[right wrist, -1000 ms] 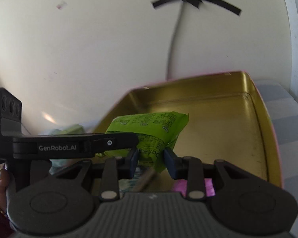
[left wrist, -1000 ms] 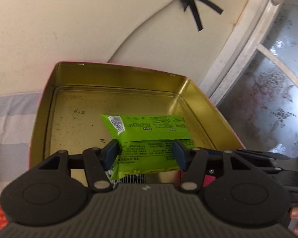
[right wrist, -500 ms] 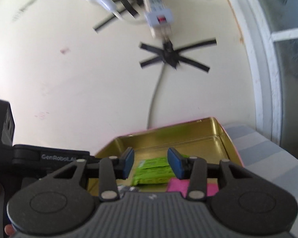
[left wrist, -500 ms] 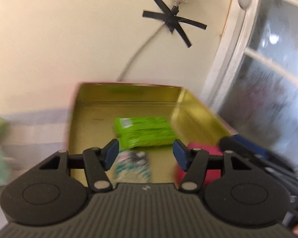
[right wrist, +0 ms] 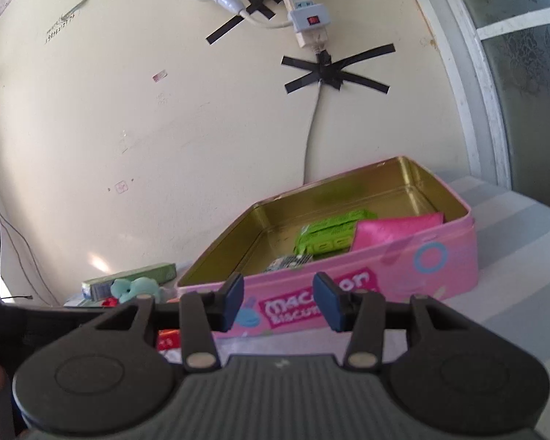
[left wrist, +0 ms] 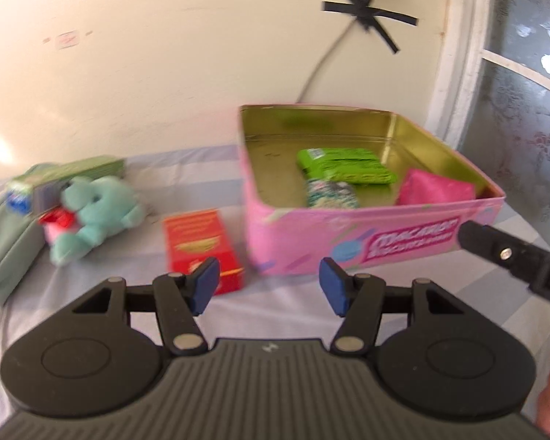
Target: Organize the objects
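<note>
A pink biscuit tin (left wrist: 348, 242) (right wrist: 403, 271) with a gold inside stands open on the striped cloth. In it lie a green packet (left wrist: 344, 165) (right wrist: 326, 236), a pink packet (left wrist: 434, 191) (right wrist: 392, 231) and a small patterned packet (left wrist: 330, 193) (right wrist: 289, 262). My left gripper (left wrist: 269, 286) hangs open in front of the tin, nothing between its blue pads. My right gripper (right wrist: 278, 302) is also before the tin; its jaws are opening and hold nothing. A red box (left wrist: 201, 245) lies left of the tin.
A teal plush toy (left wrist: 95, 216) (right wrist: 135, 288), a green carton (left wrist: 73, 174) (right wrist: 132, 278) and a grey-green pouch (left wrist: 3, 245) lie at the left by the wall. A taped cable and power strip (right wrist: 304, 7) hang on the wall. A window frame (left wrist: 458, 73) stands at the right.
Both grippers let go of the green packet, which now lies in the tin, and drew back out of the tin. The right jaws widened. The left view swung left over the other objects.
</note>
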The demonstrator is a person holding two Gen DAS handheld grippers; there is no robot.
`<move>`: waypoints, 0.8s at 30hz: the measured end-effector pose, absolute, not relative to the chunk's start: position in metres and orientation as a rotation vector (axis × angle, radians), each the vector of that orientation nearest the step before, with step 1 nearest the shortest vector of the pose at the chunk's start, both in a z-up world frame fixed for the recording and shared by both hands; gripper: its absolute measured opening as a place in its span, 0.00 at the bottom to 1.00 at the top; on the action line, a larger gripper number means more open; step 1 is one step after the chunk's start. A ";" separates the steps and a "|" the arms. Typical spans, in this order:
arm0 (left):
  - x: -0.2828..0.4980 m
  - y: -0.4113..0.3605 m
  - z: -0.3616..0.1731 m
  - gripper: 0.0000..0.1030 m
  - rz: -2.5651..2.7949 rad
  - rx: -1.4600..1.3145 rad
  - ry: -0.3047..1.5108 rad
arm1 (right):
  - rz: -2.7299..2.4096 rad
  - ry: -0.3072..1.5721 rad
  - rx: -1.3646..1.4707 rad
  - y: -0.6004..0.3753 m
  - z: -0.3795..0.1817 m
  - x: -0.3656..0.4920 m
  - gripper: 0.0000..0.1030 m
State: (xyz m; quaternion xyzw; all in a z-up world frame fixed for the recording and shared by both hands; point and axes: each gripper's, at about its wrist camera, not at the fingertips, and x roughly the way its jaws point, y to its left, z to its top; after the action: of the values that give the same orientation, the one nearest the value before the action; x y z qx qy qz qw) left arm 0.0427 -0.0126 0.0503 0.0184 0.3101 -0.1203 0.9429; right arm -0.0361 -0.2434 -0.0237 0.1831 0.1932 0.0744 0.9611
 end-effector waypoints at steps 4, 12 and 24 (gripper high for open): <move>0.040 0.008 0.044 0.60 -0.205 0.013 0.639 | 0.172 0.401 0.353 -0.225 -0.022 -0.040 0.42; 0.032 0.055 0.031 0.61 -0.142 -0.046 0.621 | 0.216 0.439 0.282 -0.184 -0.017 -0.032 0.43; 0.026 0.211 0.013 0.62 0.296 -0.344 0.499 | 0.416 0.511 0.062 -0.069 -0.006 0.023 0.45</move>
State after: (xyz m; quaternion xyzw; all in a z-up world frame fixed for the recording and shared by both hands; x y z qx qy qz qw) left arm 0.0258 0.2110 0.0130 -0.1688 0.2450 0.1453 0.9436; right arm 0.0232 -0.0690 -0.0060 0.0306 0.2507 0.2043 0.9458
